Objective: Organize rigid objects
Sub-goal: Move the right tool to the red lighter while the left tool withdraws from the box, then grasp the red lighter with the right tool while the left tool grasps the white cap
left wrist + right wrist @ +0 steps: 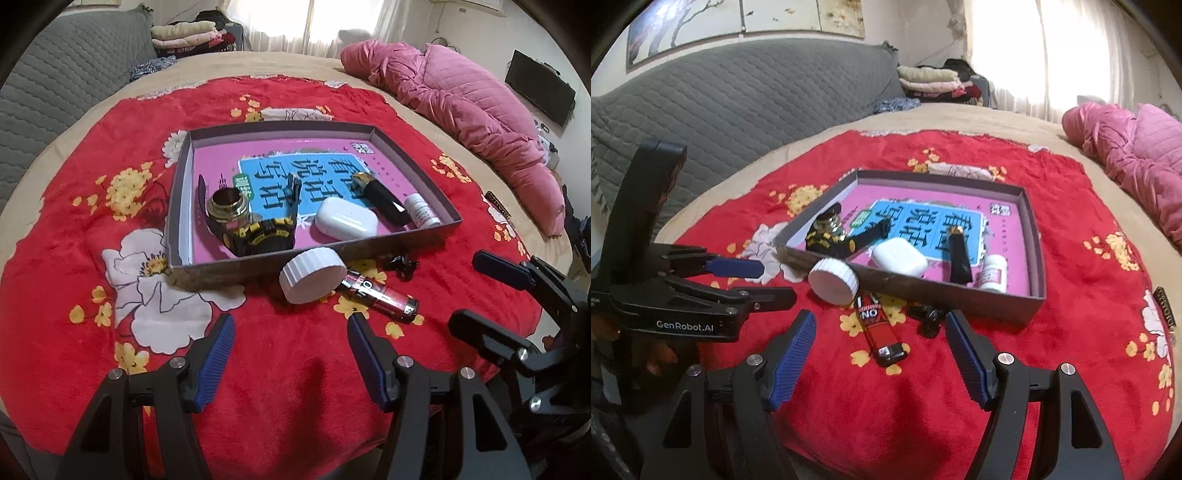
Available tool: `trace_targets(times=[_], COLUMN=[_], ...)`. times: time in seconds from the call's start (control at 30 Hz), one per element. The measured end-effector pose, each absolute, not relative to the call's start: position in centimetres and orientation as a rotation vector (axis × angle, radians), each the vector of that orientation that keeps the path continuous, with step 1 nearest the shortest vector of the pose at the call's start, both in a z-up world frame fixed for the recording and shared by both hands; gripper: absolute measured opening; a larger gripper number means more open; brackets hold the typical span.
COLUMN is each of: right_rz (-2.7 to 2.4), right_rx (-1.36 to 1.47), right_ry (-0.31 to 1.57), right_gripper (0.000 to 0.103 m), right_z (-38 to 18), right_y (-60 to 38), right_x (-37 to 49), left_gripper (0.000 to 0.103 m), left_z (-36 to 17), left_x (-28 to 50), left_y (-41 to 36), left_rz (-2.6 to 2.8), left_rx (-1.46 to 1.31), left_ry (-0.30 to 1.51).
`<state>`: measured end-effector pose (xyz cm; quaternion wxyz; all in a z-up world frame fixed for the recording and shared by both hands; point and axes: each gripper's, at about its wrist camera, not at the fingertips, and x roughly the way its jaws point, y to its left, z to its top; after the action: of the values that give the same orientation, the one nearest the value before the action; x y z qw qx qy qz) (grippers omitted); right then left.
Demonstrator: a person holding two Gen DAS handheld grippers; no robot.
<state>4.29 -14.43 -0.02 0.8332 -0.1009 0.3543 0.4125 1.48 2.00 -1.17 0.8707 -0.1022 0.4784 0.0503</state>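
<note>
A shallow cardboard tray on the red blanket holds a white earbud case, a black tube, a small white bottle and a black-and-yellow strap. Against its near wall leans a white ribbed lid. Beside it lie a red tube and a small black piece. My left gripper stands open and holds nothing, short of the lid. My right gripper is open wide, with the red tube's black end between its fingers, untouched.
A brass-ringed jar sits in the tray's left part, over a pink and blue book. A pink quilt lies at the far right of the bed, and a grey padded headboard runs along the left. Folded clothes are stacked far back.
</note>
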Motion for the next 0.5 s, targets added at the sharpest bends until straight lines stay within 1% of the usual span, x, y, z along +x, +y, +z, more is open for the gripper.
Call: trace_targets(times=[0.5], right_rz=[0.936], right_rx=[-0.278], right_ry=[0.833], right_gripper=[0.074], right_z=[-3.3], right_y=[-12.0], right_x=[5.3], left_gripper=[0.062], left_z=[-3.3], left_x=[2.5], left_y=[2.9], left_rz=[0.095], left_rx=[-0.248], left_ry=[1.029])
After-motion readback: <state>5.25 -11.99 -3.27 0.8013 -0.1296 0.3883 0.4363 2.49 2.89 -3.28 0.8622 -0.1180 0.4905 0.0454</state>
